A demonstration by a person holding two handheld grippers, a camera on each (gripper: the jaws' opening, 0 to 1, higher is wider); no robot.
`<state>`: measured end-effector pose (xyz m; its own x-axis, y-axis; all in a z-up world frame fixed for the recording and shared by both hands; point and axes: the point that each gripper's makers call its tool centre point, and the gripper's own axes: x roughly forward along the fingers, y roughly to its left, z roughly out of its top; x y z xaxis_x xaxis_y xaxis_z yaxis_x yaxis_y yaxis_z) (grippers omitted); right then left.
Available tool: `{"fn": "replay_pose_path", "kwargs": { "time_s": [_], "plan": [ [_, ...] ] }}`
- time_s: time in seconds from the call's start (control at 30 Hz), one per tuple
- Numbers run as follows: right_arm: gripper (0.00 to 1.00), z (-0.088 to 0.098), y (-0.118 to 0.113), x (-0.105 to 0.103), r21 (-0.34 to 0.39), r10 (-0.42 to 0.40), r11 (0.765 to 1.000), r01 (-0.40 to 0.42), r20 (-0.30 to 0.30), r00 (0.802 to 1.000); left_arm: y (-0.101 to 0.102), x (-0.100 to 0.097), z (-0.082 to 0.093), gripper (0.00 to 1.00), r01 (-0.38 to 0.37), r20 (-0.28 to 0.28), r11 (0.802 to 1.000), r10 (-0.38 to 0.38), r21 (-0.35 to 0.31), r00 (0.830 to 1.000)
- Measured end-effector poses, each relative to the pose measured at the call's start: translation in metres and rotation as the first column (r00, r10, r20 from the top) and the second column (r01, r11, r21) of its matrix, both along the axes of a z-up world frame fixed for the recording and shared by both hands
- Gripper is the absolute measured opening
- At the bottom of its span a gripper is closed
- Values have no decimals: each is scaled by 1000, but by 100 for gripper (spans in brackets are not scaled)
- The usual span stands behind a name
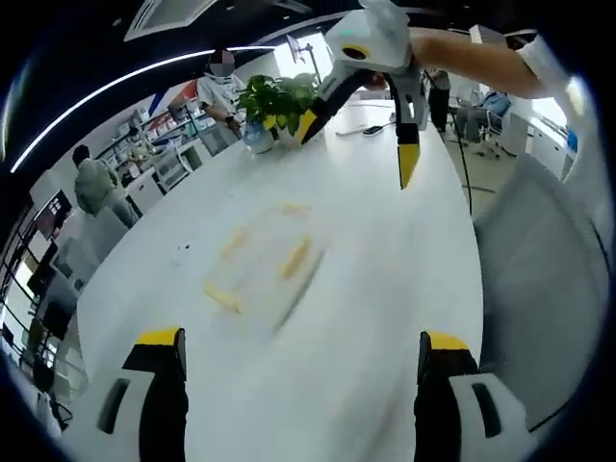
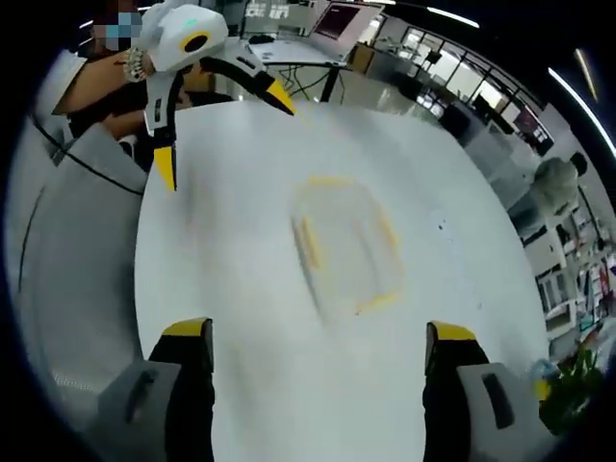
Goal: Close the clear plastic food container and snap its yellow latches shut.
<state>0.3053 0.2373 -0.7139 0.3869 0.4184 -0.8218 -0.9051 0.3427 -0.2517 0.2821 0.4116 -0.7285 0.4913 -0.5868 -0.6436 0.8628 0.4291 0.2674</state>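
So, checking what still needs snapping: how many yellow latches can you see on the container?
4 blurred yellow latches, one along each side of the clear container.

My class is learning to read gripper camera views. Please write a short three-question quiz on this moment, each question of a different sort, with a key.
1. True or false: the left gripper has its jaws closed on the clear container.
2. What rests on the white table between both grippers? A) a mug B) the clear container with yellow latches C) a book
3. Fill in: beyond the container in the left gripper view stands a potted ____.

Key: 1 false; both the left and the right gripper are open and apart from it. 2 B. 3 plant.
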Motion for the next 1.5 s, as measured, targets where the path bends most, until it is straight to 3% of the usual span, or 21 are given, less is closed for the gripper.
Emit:
{"fn": "replay_pose_path", "kwargs": {
  "time_s": [0.1, 0.37, 0.6, 0.77, 0.87, 0.97, 1.07, 1.27, 1.4, 1.5],
  "plan": [
    [86, 1, -2, -12, 20, -16, 1000, 16, 3, 1000, -2, -15, -1, 99, -14, -1, 999, 14, -37, 1000],
    [86, -3, -10, -33, 34, -63, 997, 62, 26, 998, 10, -36, -6, 98, -69, -5, 996, 69, -58, 998],
    [84, -2, -15, -44, 81, -124, 990, 117, 87, 988, 23, -42, 4, 97, -128, 93, 987, 137, -100, 986],
    [85, -5, -11, -55, 145, -170, 977, 156, 84, 982, 21, -53, 9, 97, -168, 52, 958, 185, -231, 981],
    [85, -8, -7, -60, 157, -195, 972, 177, 109, 975, 24, -56, 9, 98, -187, 69, 949, 211, -253, 975],
    [84, -13, -2, -66, 178, -214, 965, 192, 115, 970, 24, -63, 5, 98, -192, 65, 949, 214, -249, 975],
    [83, -17, -1, -69, 172, -225, 964, 201, 132, 965, 27, -69, 2, 98, -166, 85, 962, 188, -215, 979],
    [83, -21, 10, -76, 276, -303, 925, 261, 122, 945, 31, -70, 5, 97, -188, 87, 954, 213, -234, 973],
    [82, -29, 12, -77, 286, -324, 916, 281, 112, 939, 32, -67, 2, 96, -198, 85, 954, 222, -227, 971],
    [82, -30, 12, -75, 341, -369, 885, 316, 100, 924, 31, -68, -2, 96, -199, 77, 956, 219, -215, 973]
  ]
}}
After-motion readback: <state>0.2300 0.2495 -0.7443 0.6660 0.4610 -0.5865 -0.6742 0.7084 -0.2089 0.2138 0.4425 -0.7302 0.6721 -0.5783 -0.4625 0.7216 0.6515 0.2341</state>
